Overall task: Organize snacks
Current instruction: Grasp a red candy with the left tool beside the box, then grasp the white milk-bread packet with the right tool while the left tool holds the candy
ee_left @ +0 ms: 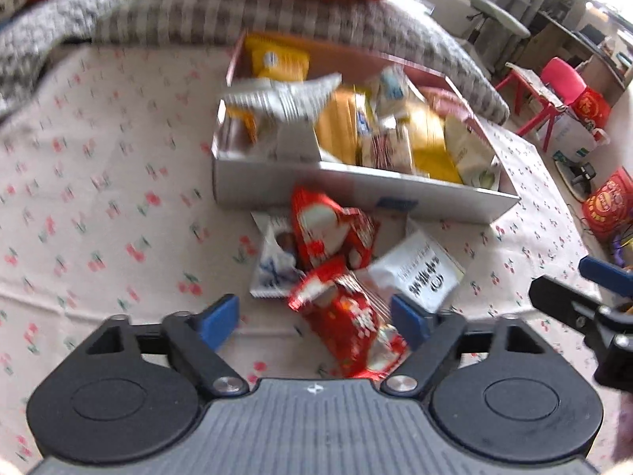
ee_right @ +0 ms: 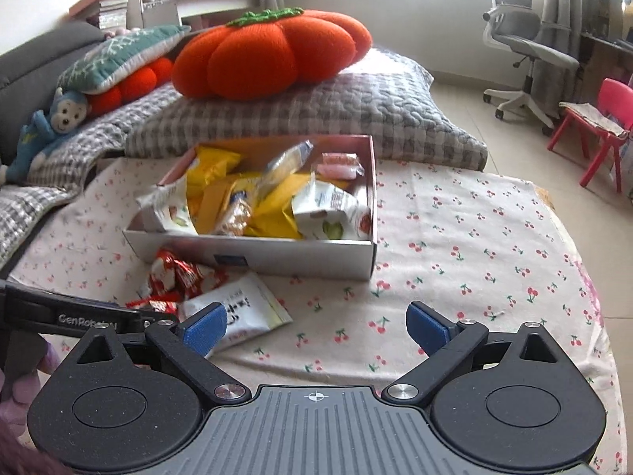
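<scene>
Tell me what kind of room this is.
Most likely a bedroom or living space at home: a bed under a cherry-print sheet, a pumpkin cushion on a checked pillow, and a desk chair on the tiled floor.

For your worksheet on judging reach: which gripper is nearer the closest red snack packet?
Left. The left gripper has the red snack packet between its open fingers; the right gripper hangs beside, over bare cloth.

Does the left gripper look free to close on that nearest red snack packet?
Probably yes. The left gripper stands open with the red packet already between its blue pads, nothing covering it; the white packet lies just beside.
</scene>
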The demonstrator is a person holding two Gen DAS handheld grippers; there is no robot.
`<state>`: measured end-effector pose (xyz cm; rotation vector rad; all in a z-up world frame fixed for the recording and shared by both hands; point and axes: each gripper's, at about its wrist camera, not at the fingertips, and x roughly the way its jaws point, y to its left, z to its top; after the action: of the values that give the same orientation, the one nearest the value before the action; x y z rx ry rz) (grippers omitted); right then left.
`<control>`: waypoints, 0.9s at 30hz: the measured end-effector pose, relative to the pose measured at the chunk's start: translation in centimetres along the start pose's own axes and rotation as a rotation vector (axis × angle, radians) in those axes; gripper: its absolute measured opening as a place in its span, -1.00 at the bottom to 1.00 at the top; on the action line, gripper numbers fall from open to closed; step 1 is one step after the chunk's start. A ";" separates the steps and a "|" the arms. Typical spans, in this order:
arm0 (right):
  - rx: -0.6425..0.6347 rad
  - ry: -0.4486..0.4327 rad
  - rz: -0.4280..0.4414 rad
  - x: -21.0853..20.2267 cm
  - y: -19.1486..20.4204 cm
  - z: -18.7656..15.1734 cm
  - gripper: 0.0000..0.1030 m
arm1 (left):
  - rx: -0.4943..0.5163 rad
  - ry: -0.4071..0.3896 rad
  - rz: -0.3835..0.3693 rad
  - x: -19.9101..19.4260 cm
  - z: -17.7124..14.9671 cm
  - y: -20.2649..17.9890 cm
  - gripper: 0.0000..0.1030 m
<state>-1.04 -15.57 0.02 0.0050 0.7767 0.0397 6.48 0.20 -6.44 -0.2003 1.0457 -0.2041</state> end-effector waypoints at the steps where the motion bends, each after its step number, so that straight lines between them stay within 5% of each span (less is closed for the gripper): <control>1: 0.003 0.006 -0.001 0.1 0.0 -0.1 0.92 | -0.010 -0.003 0.003 0.1 -0.1 -0.1 0.46; 5: 0.004 0.011 0.003 0.1 -0.2 -0.3 0.92 | -0.001 -0.004 0.005 -0.1 -0.1 -0.6 -0.09; 10: -0.018 0.008 0.001 0.5 0.2 -0.4 0.92 | -0.002 0.026 -0.043 -0.2 0.2 -0.1 -0.33; 11: -0.024 0.010 -0.001 0.7 0.3 -0.4 0.92 | -0.001 0.034 -0.048 -0.2 0.3 0.0 -0.53; 27: 0.175 0.146 0.033 4.8 2.5 0.7 0.92 | 0.142 -0.013 0.029 -2.6 -0.3 3.6 -0.54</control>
<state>2.75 -12.85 -2.80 0.1829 0.9239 0.0038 5.19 4.34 -5.40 -0.0575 1.0164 -0.2495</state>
